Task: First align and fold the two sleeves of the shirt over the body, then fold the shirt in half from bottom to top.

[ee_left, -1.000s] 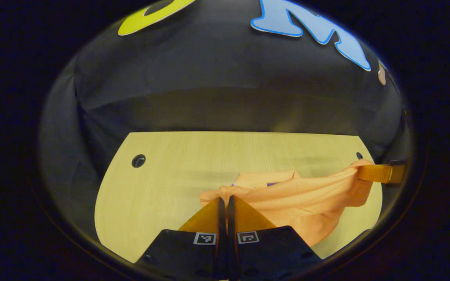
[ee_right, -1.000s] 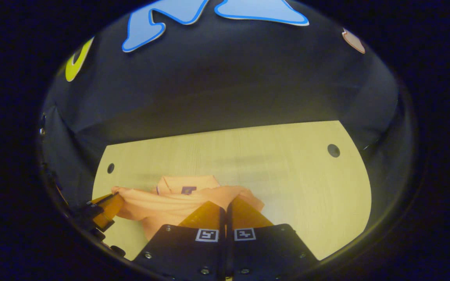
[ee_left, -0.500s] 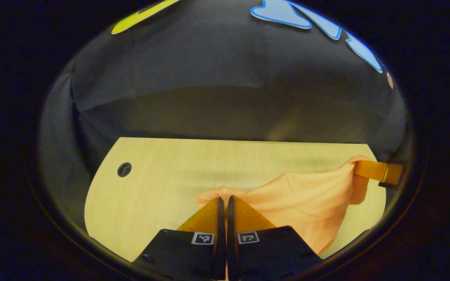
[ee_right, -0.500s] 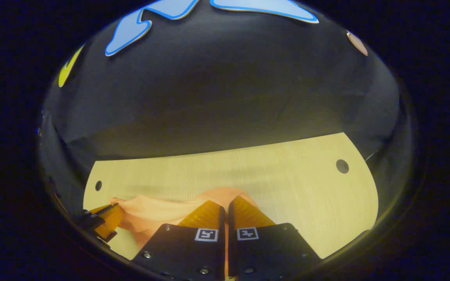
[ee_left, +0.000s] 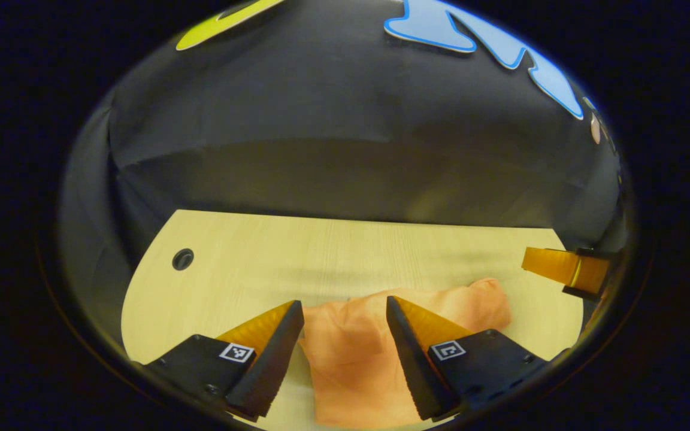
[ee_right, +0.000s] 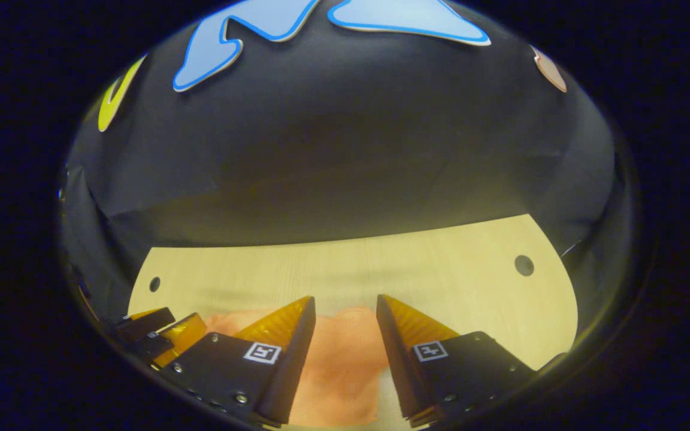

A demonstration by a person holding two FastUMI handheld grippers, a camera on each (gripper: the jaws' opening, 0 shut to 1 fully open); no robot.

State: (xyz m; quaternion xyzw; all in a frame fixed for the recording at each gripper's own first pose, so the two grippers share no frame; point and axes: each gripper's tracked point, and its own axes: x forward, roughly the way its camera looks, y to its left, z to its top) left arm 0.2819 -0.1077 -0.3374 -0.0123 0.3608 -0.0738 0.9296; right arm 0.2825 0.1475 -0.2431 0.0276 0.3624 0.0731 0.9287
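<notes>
A pale wooden table [ee_left: 333, 251]; round hole [ee_left: 182, 259] near its corner.

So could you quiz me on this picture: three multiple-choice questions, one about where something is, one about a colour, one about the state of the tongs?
1. Where is the shirt?
A. Flat on the table
B. Hanging on the wall
C. On the floor

2. What colour is it?
A. Blue
B. Orange
C. White

3. How are the left tongs and right tongs?
A. Both shut on cloth
B. One open
C. Both open

A: the cloth rests on the wood.
B: it is orange in both views.
C: each pair's fingers stand apart above the shirt.
</notes>
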